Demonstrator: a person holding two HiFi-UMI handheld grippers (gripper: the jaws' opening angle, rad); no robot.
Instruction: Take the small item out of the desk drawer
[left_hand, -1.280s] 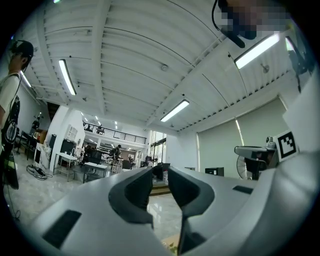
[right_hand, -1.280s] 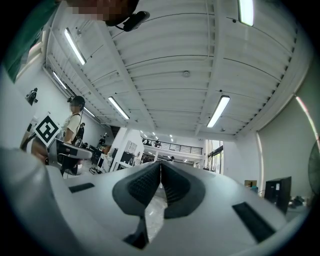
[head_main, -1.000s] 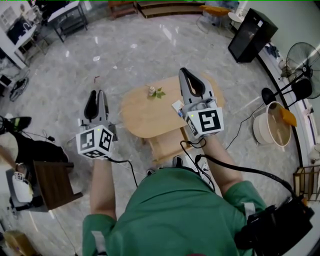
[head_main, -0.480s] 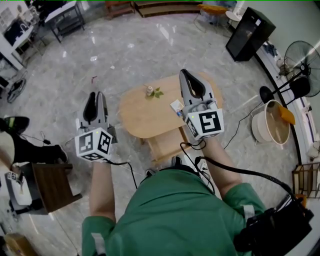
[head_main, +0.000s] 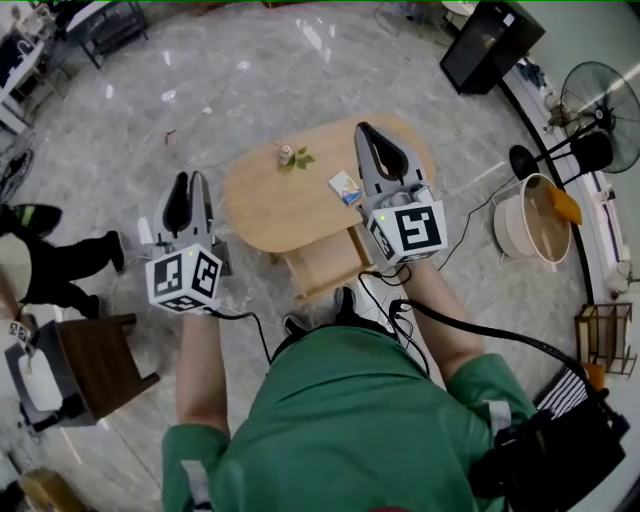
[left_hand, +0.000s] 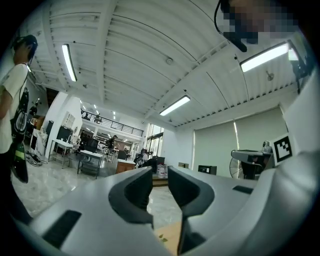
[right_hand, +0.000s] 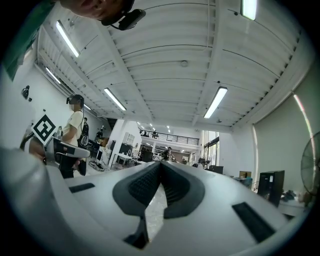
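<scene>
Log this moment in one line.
left gripper: open, empty | right gripper: shut, empty | both: raised, touching nothing | small box: on table | drawer: open

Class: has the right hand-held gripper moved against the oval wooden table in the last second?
Yes, slightly: the right hand-held gripper has shifted back toward the person and rightward over the oval wooden table, away from its small potted plant.
</scene>
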